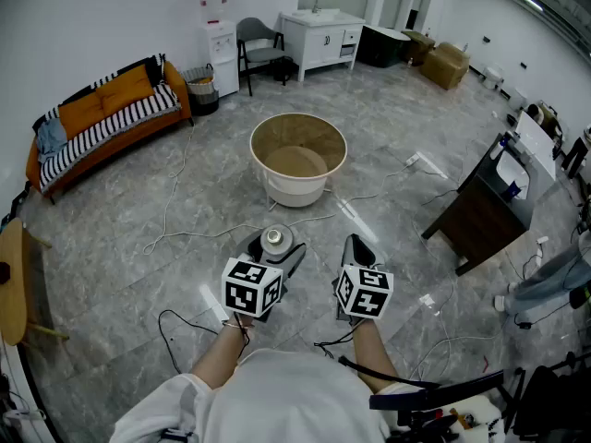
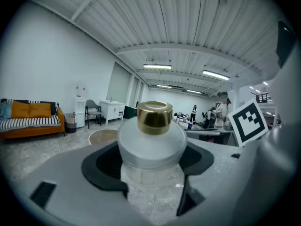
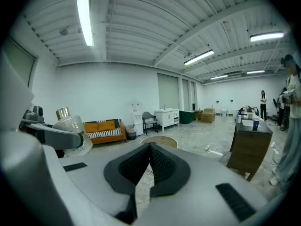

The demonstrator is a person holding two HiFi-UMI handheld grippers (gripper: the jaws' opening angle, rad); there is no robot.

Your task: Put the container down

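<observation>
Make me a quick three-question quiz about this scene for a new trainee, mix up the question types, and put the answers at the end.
1. True or false: the right gripper is holding the container.
2. What colour is the container's cap? A gold, B red, C black.
3. What large thing stands on the floor ahead of both grippers?

Key
1. False. The left gripper is clamped on the container. The right gripper's jaws are together with nothing between them.
2. A.
3. A round tub, open at the top.
</observation>
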